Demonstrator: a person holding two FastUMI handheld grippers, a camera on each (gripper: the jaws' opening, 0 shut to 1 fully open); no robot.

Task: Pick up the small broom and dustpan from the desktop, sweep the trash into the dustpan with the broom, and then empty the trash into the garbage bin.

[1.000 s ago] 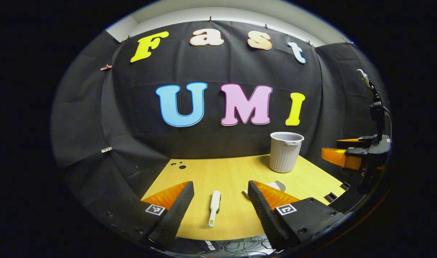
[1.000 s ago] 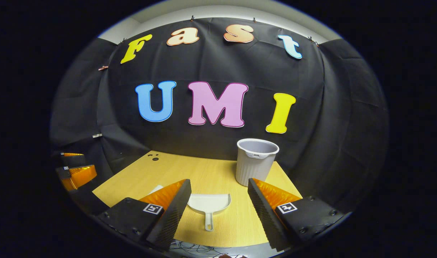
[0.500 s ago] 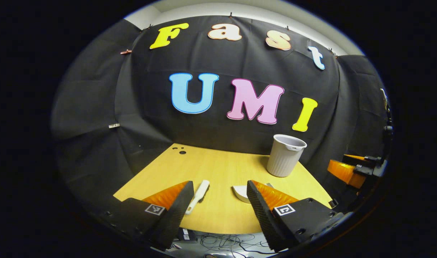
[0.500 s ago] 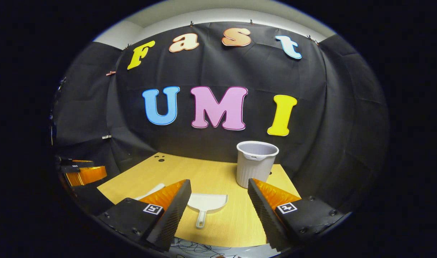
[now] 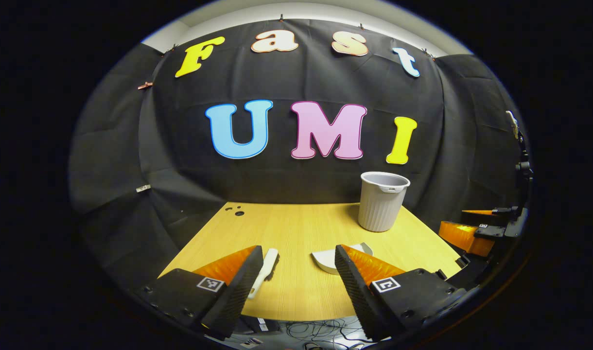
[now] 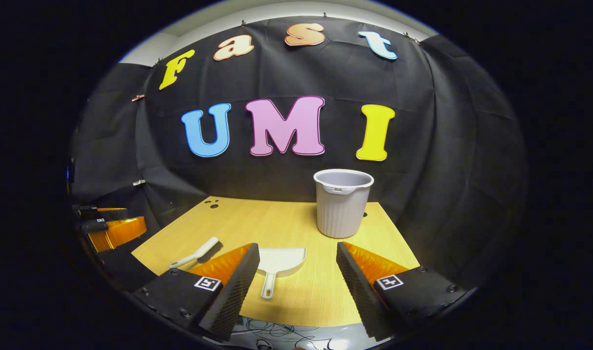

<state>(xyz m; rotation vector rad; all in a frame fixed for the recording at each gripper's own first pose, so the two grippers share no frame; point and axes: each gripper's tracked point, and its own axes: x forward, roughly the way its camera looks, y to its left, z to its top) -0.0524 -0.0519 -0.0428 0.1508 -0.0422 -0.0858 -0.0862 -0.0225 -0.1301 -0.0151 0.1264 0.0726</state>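
While both grippers' jaws gape empty, one broom (image 6: 197,253), one dustpan (image 6: 279,262), one bin (image 6: 342,201) wait.

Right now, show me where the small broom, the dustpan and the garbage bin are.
small broom (image 6: 195,253), right gripper view, handle.
dustpan (image 6: 282,258), right gripper view, pan.
garbage bin (image 6: 340,210), right gripper view, ribbed side.

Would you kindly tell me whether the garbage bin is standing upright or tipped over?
Upright: the garbage bin stands on its base on the desktop, open rim facing up.
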